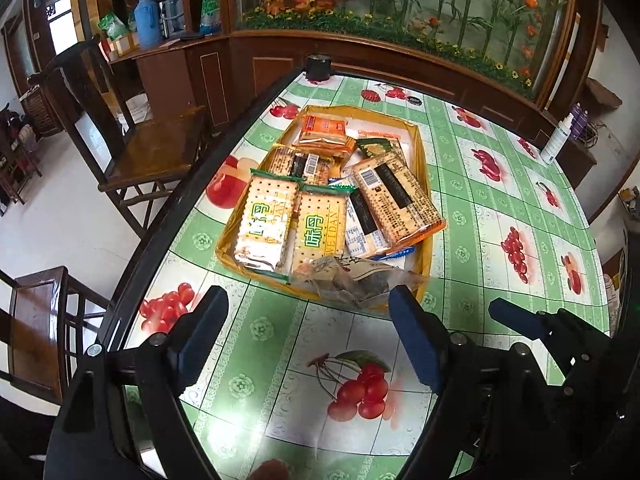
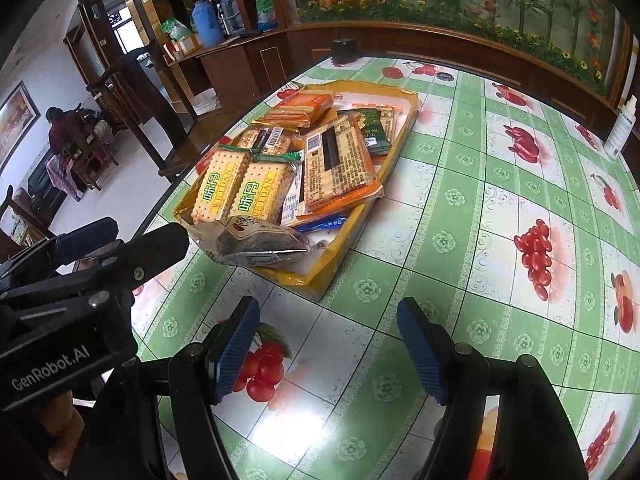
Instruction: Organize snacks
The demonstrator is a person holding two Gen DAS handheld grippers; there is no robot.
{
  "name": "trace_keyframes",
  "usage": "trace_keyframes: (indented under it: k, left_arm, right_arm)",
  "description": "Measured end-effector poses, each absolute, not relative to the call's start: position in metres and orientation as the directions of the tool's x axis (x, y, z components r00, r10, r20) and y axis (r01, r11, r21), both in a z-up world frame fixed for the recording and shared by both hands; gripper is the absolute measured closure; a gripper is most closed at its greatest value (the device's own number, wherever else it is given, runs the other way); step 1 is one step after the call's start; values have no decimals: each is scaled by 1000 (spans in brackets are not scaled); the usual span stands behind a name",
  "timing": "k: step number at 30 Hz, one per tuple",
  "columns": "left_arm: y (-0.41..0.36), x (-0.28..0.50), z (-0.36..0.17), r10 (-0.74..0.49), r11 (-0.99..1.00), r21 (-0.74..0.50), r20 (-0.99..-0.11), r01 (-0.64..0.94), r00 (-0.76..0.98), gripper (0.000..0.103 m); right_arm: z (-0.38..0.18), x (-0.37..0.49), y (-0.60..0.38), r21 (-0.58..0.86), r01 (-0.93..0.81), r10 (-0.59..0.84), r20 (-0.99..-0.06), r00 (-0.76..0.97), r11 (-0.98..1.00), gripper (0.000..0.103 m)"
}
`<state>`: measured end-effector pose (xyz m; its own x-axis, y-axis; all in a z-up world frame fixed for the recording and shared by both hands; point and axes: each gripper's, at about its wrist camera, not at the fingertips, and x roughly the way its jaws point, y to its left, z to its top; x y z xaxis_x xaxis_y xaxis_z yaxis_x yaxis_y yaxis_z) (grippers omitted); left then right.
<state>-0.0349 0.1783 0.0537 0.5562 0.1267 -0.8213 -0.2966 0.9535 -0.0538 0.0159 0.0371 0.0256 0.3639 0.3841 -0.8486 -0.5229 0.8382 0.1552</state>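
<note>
Short of tray [image 1: 423, 152] near edge: left gripper [image 1: 308, 312], right gripper [image 2: 328, 320], fingers spread, holding nothing.

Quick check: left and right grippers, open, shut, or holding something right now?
Left gripper: open, holding nothing, just short of the yellow cardboard tray of snack packets.
Right gripper: open, holding nothing, above the green fruit-print tablecloth.

— What's under me?

— A table [image 1: 460, 184] with a dark rim, covered in a green-and-white checked cloth printed with cherries and other fruit.

— And what sits on it?

— A shallow yellow tray [image 1: 424, 148] heaped with snack packets, near the middle. At the far edge I see a black round container [image 1: 318, 65] and a small dark lid [image 1: 414, 100]. A white bottle [image 2: 620, 132] stands at the right edge.
</note>
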Motion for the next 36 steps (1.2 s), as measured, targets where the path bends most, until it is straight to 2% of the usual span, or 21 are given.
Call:
trace_keyframes:
  k: [36]
  left_arm:
    - [170, -32, 52, 124, 964, -29, -829, -263, 545, 20]
  right_arm:
    - [19, 18, 33, 152, -527, 378, -855, 354, 836, 30]
